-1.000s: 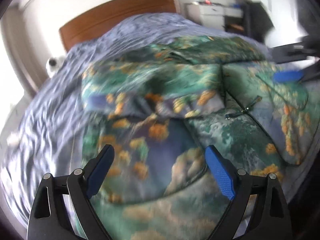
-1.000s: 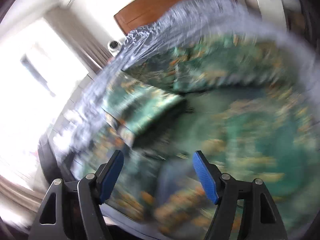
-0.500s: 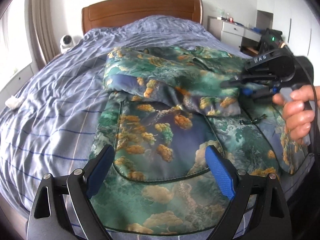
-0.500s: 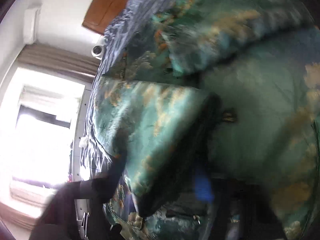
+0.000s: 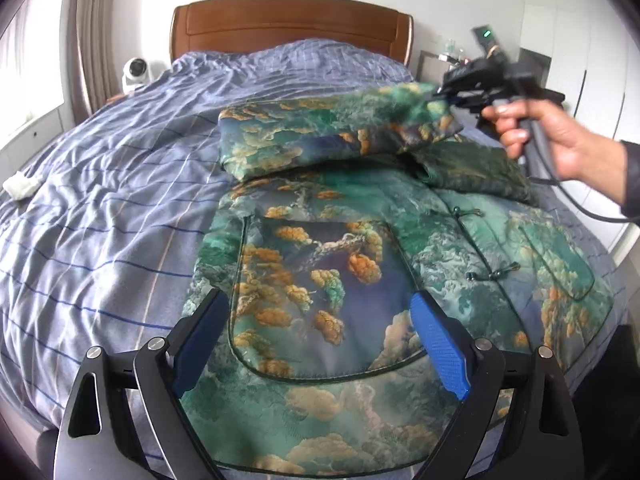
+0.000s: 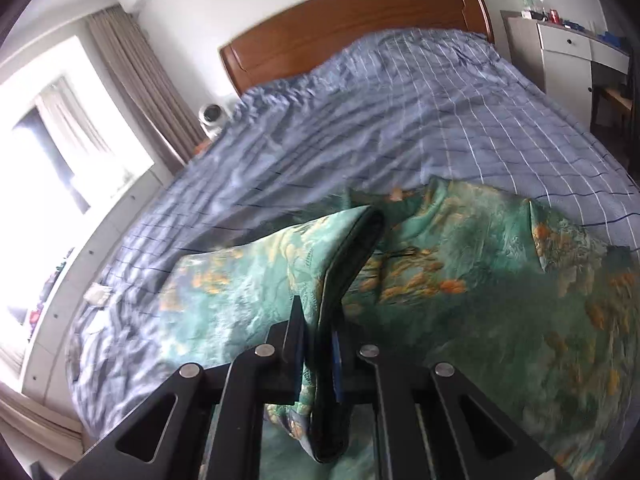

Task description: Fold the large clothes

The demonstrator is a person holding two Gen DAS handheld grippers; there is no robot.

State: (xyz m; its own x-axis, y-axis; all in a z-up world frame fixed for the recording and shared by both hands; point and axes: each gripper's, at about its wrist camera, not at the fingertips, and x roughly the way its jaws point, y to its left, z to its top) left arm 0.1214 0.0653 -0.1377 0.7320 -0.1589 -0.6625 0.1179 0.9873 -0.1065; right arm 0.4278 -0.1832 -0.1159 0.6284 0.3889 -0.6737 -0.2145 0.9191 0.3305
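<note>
A large green padded jacket (image 5: 360,264) with orange and blue tree print lies spread on the bed, its front with toggle fastenings (image 5: 494,274) facing up. My left gripper (image 5: 320,328) hangs open just above the jacket's lower left panel, nothing between its blue pads. One sleeve (image 5: 320,136) stretches across the jacket's top. Its cuff end is pinched in my right gripper (image 5: 452,94), held by a hand (image 5: 560,144) at the upper right. In the right wrist view that gripper (image 6: 318,344) is shut on the sleeve's cuff (image 6: 328,276), lifted off the jacket (image 6: 500,280).
The bed has a blue checked cover (image 5: 104,200) and a wooden headboard (image 5: 288,28). A small white camera (image 5: 136,74) stands left of the headboard, a white cloth scrap (image 5: 20,188) lies at the bed's left edge. A white cabinet (image 6: 568,52) stands on the right.
My right gripper closed on the sleeve's cuff, then carried it up and away toward the jacket's top right. The left gripper stayed open over the lower panel, rolling a little.
</note>
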